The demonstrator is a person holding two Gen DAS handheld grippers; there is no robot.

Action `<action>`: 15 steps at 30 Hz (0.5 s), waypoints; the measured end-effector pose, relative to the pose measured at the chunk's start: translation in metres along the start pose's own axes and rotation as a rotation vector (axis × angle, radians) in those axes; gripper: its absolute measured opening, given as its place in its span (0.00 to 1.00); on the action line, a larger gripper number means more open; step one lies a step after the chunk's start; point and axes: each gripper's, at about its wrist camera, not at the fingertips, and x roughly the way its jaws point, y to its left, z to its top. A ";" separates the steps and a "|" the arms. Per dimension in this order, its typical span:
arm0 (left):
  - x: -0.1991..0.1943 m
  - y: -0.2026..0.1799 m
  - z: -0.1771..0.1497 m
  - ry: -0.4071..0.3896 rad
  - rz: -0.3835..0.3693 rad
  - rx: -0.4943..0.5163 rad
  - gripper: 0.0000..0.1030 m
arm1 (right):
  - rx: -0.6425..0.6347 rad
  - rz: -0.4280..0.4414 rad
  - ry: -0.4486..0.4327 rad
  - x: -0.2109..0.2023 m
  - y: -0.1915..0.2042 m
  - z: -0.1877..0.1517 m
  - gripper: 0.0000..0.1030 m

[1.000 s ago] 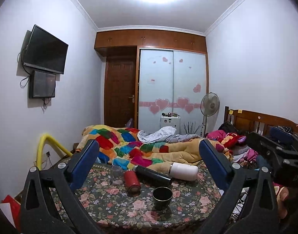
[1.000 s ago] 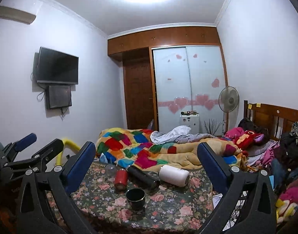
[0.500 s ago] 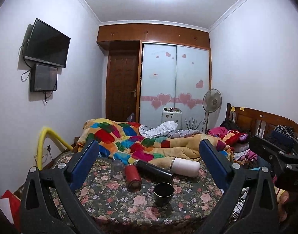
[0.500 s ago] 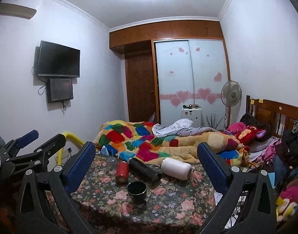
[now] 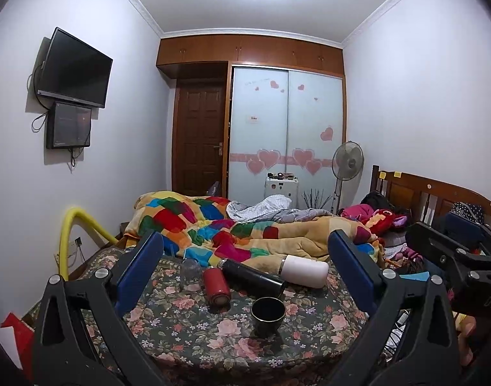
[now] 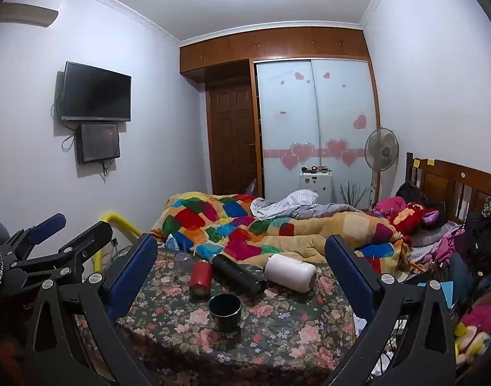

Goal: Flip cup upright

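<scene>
Left gripper [image 5: 245, 263]: jaws spread wide, nothing between the blue pads [image 5: 142, 270], held above the near edge of the table. Right gripper [image 6: 242, 263]: same, jaws wide apart and not touching anything.

Black cup [image 5: 268, 313] stands upright, mouth up, on the floral tablecloth [image 5: 187, 328]. In the left wrist view it sits below the jaw gap, slightly right of its centre, well clear of both pads. In the right wrist view the cup [image 6: 225, 310] is below the gap, slightly left of centre.

Just beyond the cup, 4 more items:
- red flask [image 5: 215, 284] lying on its side, end toward the camera, left of the gap's centre
- black flask [image 5: 253, 278] lying diagonally, touching or just beside the red 1; cannot tell which
- white flask [image 5: 304, 270] on its side, right of the black 1
- clear glass [image 5: 190, 270] standing furthest left, near the left pad line; which way up, cannot tell

Beyond the table: a patchwork quilt [image 5: 213, 225] on the bed. Further out: wooden door [image 5: 200, 138], sliding wardrobe with heart stickers [image 5: 287, 128], standing fan [image 5: 347, 160], TV [image 5: 73, 69] on the left wall.

Right gripper also shows at the right edge of the left wrist view; left gripper [image 6: 52, 241] at the left edge of the right wrist view.
</scene>
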 end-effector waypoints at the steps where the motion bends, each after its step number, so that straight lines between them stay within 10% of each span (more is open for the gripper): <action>1: 0.000 0.000 0.000 0.000 0.000 0.000 1.00 | 0.000 0.001 0.000 0.000 0.000 0.000 1.00; 15: 0.001 0.001 0.000 0.003 -0.002 -0.001 1.00 | 0.006 0.002 0.008 0.000 -0.004 -0.001 1.00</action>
